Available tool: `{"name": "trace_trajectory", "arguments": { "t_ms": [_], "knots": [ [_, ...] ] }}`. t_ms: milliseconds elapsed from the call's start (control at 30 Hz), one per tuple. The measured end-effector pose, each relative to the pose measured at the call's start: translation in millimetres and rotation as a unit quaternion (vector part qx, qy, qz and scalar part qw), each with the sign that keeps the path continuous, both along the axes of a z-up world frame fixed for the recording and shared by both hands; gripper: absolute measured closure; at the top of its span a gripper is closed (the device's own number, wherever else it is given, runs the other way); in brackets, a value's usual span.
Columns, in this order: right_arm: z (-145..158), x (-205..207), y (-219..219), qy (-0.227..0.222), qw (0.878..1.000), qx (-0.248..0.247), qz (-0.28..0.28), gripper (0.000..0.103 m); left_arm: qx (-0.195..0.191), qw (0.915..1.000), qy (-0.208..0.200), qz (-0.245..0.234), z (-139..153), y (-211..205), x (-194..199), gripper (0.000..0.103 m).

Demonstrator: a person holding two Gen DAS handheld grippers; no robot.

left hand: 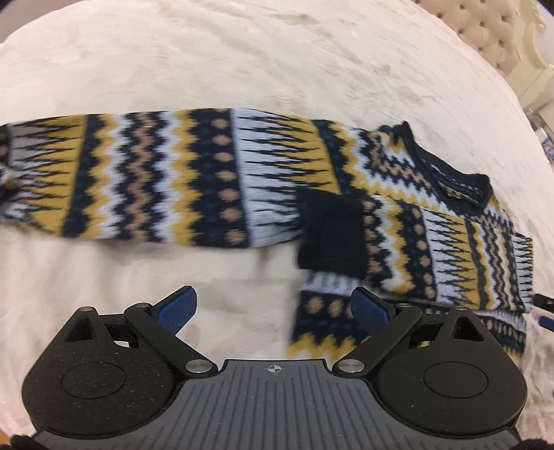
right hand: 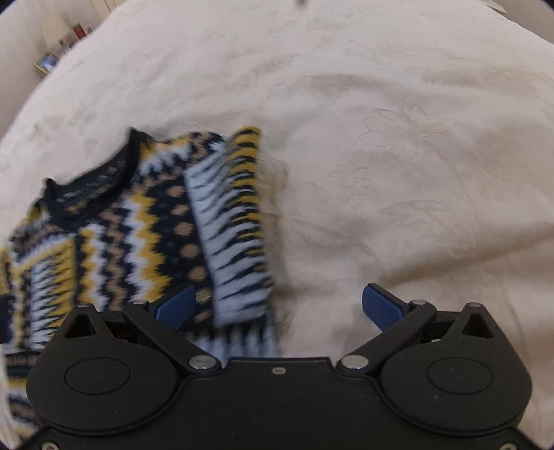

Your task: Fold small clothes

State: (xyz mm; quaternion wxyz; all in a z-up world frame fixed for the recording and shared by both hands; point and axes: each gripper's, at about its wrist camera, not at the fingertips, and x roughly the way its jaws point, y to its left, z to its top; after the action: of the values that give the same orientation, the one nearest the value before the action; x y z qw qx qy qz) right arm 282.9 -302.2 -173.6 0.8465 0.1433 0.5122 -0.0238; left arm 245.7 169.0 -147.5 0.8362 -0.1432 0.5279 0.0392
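A wide cream bed cover [left hand: 242, 62] with a faint flower pattern fills both views, with a tufted headboard [left hand: 484, 31] at the far right edge in the left view and a small picture frame [right hand: 45, 63] at the far left in the right view. The knitted sweater [left hand: 214, 180] lies flat on the cover, one long sleeve stretched to the left, a dark cuff [left hand: 330, 228] folded over its body, and much bare cover beyond it. The left gripper [left hand: 274, 306] and the right gripper [right hand: 278, 306] both hang above with jaws spread wide and hold nothing.
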Motion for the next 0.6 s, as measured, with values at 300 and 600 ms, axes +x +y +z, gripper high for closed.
{"name": "trace_trajectory", "arguments": {
  "t_ms": [300, 600],
  "knots": [
    [35.9, -33.1, 54.3, -0.044, 0.995, 0.068, 0.061, 0.0, -0.004, 0.9978, -0.02, 0.063, 5.7, 55.3, -43.9, 0.006],
    [54.2, -38.9, 123.3, -0.038, 0.988, 0.078, 0.131, 0.0, 0.012, 0.9901, -0.049, 0.131, 14.5, 124.3, -67.2, 0.006]
  ]
}}
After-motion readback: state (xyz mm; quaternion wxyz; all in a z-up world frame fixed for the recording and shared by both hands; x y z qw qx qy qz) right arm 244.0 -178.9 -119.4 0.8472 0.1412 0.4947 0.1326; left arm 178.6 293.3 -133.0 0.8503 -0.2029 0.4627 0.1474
